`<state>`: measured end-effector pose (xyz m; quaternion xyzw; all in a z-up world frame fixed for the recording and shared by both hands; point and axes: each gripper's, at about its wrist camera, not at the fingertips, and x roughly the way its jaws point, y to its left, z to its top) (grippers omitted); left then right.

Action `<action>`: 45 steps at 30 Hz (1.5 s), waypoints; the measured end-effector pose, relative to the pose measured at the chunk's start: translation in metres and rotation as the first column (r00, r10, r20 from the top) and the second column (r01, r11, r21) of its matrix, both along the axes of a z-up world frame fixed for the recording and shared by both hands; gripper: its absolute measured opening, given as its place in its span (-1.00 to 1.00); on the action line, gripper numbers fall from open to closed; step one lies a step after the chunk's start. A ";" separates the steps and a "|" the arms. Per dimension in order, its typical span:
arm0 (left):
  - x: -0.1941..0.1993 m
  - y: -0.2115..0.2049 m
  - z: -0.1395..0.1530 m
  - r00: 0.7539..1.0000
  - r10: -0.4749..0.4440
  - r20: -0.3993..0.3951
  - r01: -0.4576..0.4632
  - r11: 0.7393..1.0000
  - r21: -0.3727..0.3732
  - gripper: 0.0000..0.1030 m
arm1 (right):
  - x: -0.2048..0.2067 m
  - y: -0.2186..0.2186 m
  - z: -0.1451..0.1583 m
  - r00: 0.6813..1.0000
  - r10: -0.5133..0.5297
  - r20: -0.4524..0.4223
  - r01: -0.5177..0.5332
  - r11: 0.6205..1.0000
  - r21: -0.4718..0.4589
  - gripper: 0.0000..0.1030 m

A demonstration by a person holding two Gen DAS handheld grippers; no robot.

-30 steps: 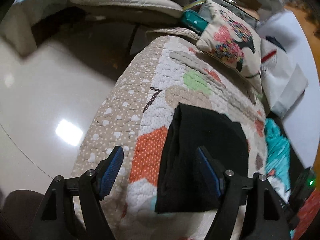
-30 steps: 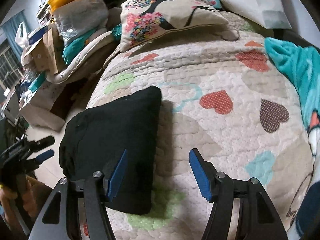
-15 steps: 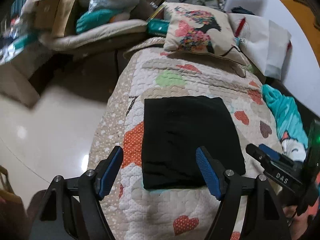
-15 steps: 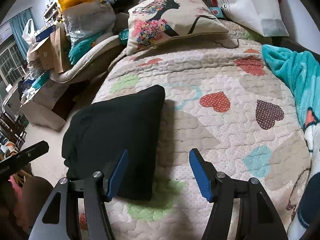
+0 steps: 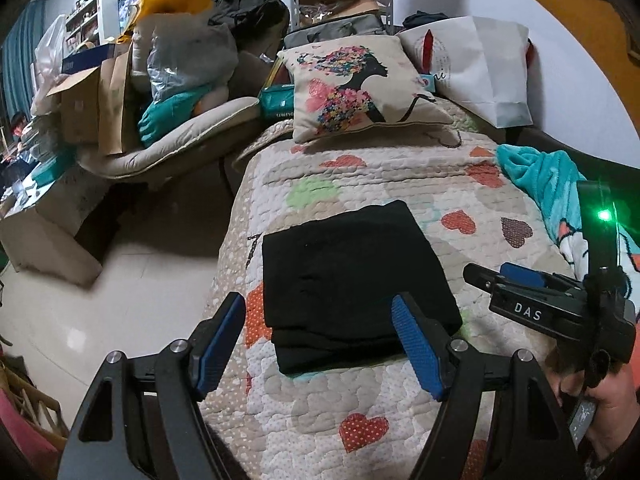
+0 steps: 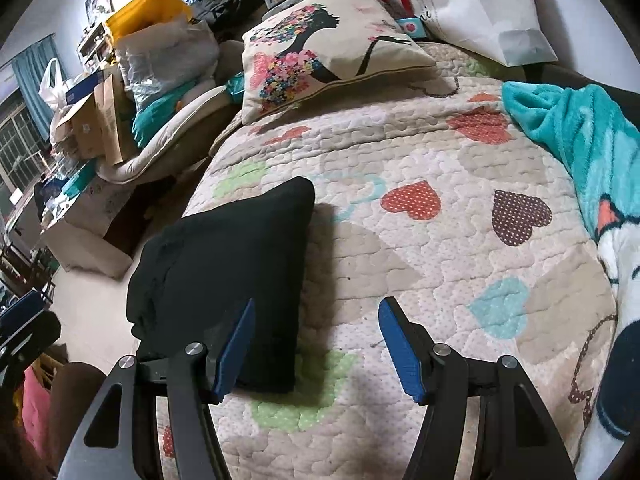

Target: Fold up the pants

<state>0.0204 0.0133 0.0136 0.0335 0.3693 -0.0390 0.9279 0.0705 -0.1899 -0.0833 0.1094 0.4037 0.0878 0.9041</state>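
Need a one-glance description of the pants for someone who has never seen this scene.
Find the bed with the heart-patterned quilt and the flower-lady pillow at its far end. Near the quilt's floor-side edge, in front of the pillow, lies a flat black rectangle: the pants, folded into layers. They are the only plain black item on the quilt; the blanket on the other side is teal and fluffy.

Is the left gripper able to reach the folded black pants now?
Probably yes. The left gripper is open, and the folded black pants lie flat on the heart-patterned quilt just ahead of its fingertips, with nothing between them.
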 end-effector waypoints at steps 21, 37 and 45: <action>0.006 0.008 -0.020 0.997 0.013 -0.074 -0.016 0.999 -0.042 0.46 | 0.000 0.004 -0.007 1.000 0.009 -0.019 -0.009 1.000 -0.018 0.34; 0.027 0.030 -0.051 0.983 0.042 -0.181 -0.066 0.989 -0.130 0.46 | 0.004 0.009 -0.019 0.999 0.011 -0.043 -0.013 0.999 -0.042 0.36; 0.059 0.074 -0.058 0.966 0.083 -0.247 -0.162 0.933 -0.320 0.46 | 0.007 0.011 -0.004 0.999 0.024 -0.022 -0.024 1.000 -0.003 0.37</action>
